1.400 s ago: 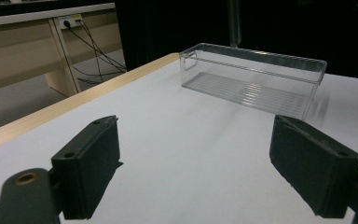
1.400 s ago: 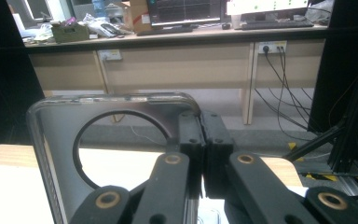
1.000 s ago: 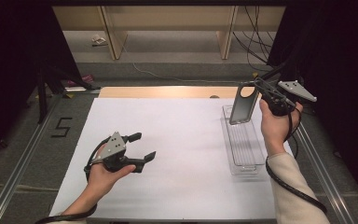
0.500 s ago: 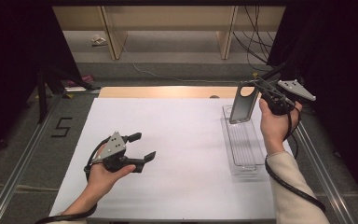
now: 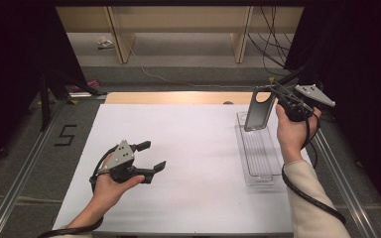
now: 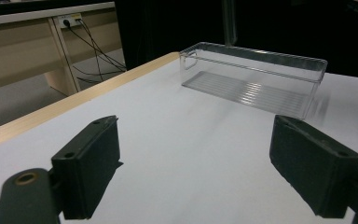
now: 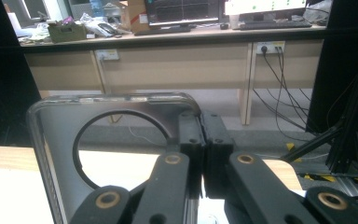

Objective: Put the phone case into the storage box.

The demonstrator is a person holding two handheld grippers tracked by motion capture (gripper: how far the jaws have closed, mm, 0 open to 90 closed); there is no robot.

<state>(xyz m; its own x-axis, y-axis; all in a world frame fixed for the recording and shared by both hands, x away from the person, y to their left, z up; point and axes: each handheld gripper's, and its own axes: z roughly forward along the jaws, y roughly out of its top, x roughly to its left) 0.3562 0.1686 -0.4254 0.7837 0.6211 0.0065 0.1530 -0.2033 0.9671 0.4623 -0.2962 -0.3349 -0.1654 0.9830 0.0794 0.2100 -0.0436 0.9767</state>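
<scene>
A dark grey phone case [image 5: 257,111] with a round cutout hangs upright over the far end of a clear plastic tray [image 5: 261,167]. My right gripper [image 5: 274,94] is shut on the case's top edge. In the right gripper view the two jaws of the right gripper [image 7: 202,135] pinch the rim of the case [image 7: 58,140] next to the cutout. My left gripper [image 5: 152,155] hovers low over the white table sheet [image 5: 193,144] at the near left, open, with nothing between its jaws. The left gripper view looks past the left gripper [image 6: 196,172] at the tray [image 6: 256,74], which holds nothing.
A wooden strip [image 5: 168,97] runs along the sheet's far edge. Metal rails [image 5: 25,173] flank the table on both sides, and a "5" mark [image 5: 65,134] lies at the left. Desks and cables stand beyond the table.
</scene>
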